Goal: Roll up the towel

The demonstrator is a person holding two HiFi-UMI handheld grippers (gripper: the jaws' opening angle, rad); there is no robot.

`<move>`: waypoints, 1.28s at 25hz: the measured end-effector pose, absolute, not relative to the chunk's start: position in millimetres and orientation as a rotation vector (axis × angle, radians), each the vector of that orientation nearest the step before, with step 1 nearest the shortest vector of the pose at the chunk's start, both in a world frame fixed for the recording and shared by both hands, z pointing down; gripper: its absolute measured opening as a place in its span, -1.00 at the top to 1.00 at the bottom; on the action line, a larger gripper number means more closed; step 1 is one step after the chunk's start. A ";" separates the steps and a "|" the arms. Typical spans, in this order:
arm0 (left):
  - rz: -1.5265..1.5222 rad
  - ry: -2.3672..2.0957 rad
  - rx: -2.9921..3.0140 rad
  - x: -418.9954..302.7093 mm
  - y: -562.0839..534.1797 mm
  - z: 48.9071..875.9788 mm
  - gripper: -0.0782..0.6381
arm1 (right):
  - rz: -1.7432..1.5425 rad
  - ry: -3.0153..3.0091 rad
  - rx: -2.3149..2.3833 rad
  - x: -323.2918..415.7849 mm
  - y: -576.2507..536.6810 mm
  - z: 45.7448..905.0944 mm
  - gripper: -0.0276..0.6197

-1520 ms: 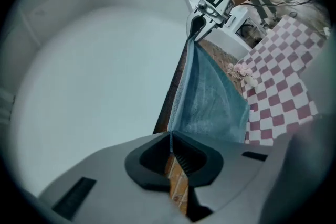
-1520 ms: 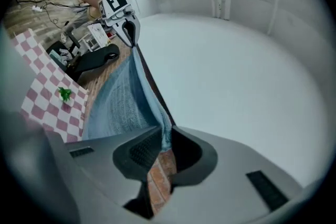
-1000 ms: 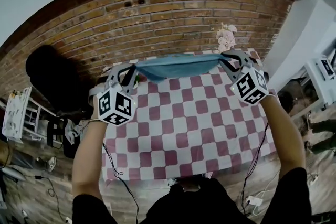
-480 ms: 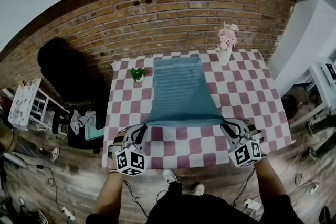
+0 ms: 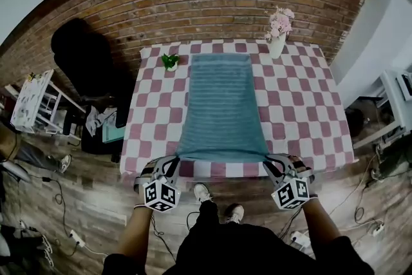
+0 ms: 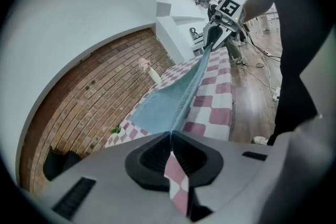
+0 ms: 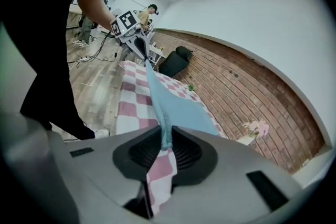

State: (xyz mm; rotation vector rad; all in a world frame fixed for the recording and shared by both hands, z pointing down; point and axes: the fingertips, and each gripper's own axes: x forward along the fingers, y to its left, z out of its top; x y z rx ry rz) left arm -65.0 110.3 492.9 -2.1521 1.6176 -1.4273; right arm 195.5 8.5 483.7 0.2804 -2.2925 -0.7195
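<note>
Now, at the left, the left gripper (image 5: 172, 163) is pinched tight on the towel's near left corner, its jaws all but together with only the thin blue hem between them. The towel (image 5: 222, 106) lies flat and lengthwise down the middle of the table (image 5: 309, 113), running from close to the far edge to the near edge. Its near hem is drawn taut between the two grippers, right at the table's front. It looks like a light, soft, ribbed cloth. It will likely sag and fold wherever it is not held, cannot break, and probably clings to the table's checked top rather than sliding freely. For rolling, the near hem seems the place to hold, at both corners as now, so the edge turns over evenly and the roll stays straight. At the right, the right gripper (image 5: 273, 163) is likewise clamped on the near right corner, its jaws a touch wider over a thicker bunch of hem.
</note>
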 end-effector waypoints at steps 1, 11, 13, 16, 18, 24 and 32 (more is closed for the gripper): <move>-1.440 1.619 -2.167 -59.5 120.5 499.0 0.73 | -0.708 -2.290 0.268 201.1 17.1 490.9 0.73; -1.529 1.665 -2.265 -15.0 219.4 534.3 0.73 | -0.545 -2.309 0.139 244.2 105.0 537.9 0.74; -1.530 1.675 -2.262 -9.6 229.7 531.2 0.73 | -0.536 -2.318 0.125 249.6 114.8 536.0 0.74; -1.518 1.682 -2.227 -9.8 226.5 520.7 0.73 | -0.566 -2.340 0.139 251.0 113.5 522.9 0.74; -1.500 1.690 -2.184 -17.5 212.0 509.5 0.73 | -0.602 -2.350 0.167 242.5 101.7 506.9 0.74; -1.441 1.674 -2.068 -49.7 142.5 481.9 0.72 | -0.713 -2.359 0.309 207.1 30.6 478.3 0.74; -1.424 1.637 -2.050 -96.8 39.2 486.5 0.72 | -0.789 -2.325 0.425 159.5 -80.1 489.6 0.74</move>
